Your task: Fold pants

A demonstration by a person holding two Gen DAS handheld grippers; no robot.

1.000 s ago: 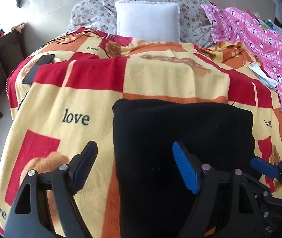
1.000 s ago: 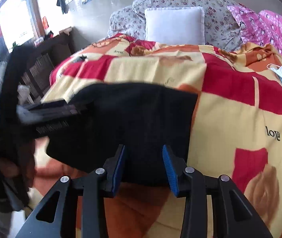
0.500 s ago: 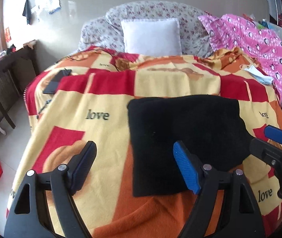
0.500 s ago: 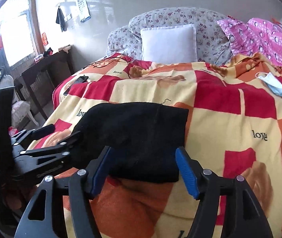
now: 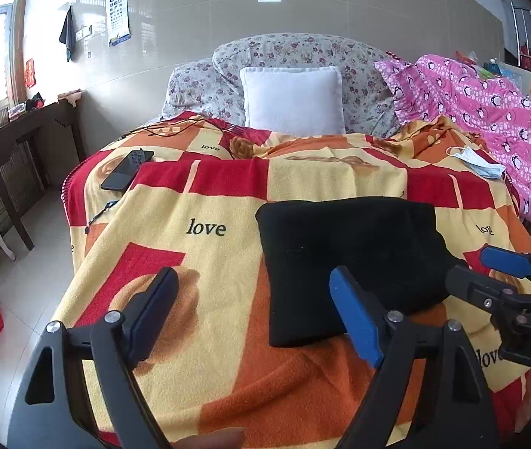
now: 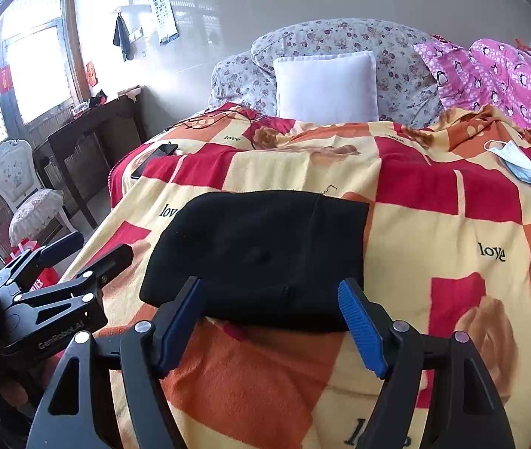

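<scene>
Two pairs of black tongs with blue pads hang over the foot of a bed, each held by a person. The left tongs (image 5: 254, 314) stand wide apart and are opening a little more, with nothing between the pads. The right tongs (image 6: 273, 321) are also apart and opening; the near edge of the pants lies just beyond their tips, but neither pad presses on it.

Just ahead of both tongs, the black pants (image 5: 351, 258) lie folded into a compact, roughly square stack on a checked fleece blanket (image 5: 205, 224) printed with the word "love". The fold looks finished, or nearly so.

The risks from here are small. The soft fleece could let the stack slump or spring open once it is free. A pad drawn back low could catch the near edge and drag the top layer askew.

Farther beyond the tongs lie a dark phone (image 5: 127, 169) with a cable to the left, a blue face mask (image 5: 476, 161) to the right, and a white pillow (image 5: 293, 99) at the head. All are well apart from the pants and unlikely to interfere.
</scene>
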